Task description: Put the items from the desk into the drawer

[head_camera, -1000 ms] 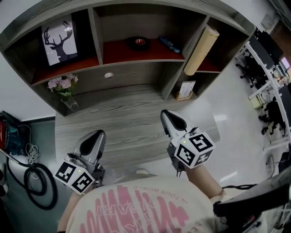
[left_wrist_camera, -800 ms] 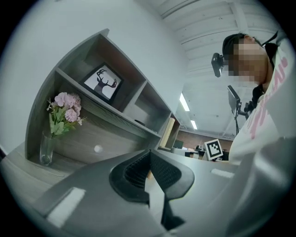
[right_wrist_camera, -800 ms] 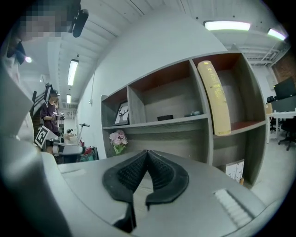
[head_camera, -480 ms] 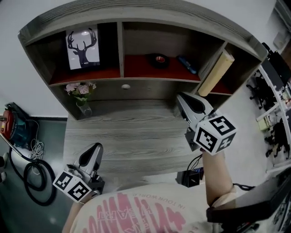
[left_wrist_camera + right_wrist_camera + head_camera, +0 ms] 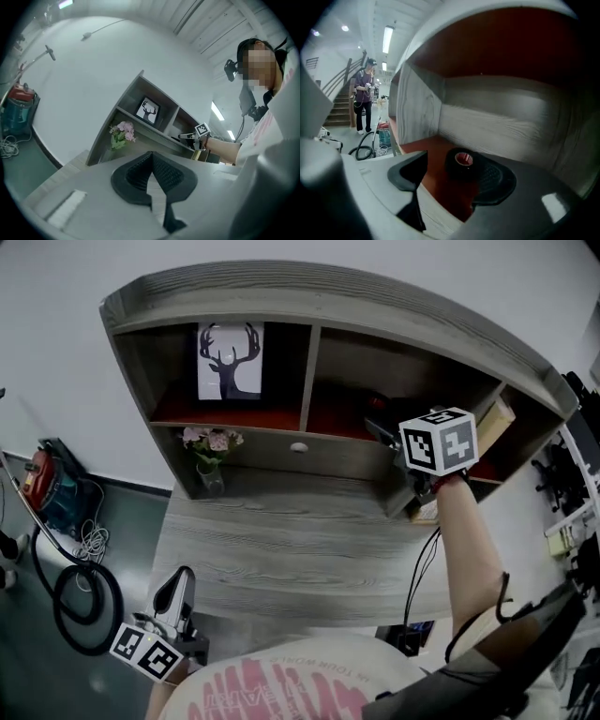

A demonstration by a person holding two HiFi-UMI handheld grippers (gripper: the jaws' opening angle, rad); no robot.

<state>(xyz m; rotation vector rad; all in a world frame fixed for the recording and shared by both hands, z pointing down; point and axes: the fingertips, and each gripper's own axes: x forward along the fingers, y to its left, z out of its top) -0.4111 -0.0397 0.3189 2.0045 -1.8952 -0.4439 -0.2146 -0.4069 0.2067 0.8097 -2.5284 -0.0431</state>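
A black tape roll (image 5: pixel 461 164) lies flat on the red floor of the middle shelf compartment. My right gripper (image 5: pixel 450 171) reaches into that compartment (image 5: pixel 375 430). Its jaws have just been opening and stand apart, with the roll between them, close to the right-hand pad and not pressed. The drawer (image 5: pixel 298 447) under the shelf, with a round knob, is closed. My left gripper (image 5: pixel 178 589) hangs at the desk's front left corner, shut on nothing (image 5: pixel 151 159). The wooden desk top (image 5: pixel 300 549) is bare in the middle.
A deer picture (image 5: pixel 230 362) stands in the left compartment and a vase of pink flowers (image 5: pixel 211 451) below it. A pale roll (image 5: pixel 495 418) leans in the right compartment, with a small card (image 5: pixel 427 512) beneath. A red vacuum cleaner (image 5: pixel 42 484) and hose (image 5: pixel 84 596) sit on the floor at left.
My right gripper has risen from over the desk top into the middle shelf compartment and its jaws have parted. The left gripper has drawn back to the desk's front left corner.
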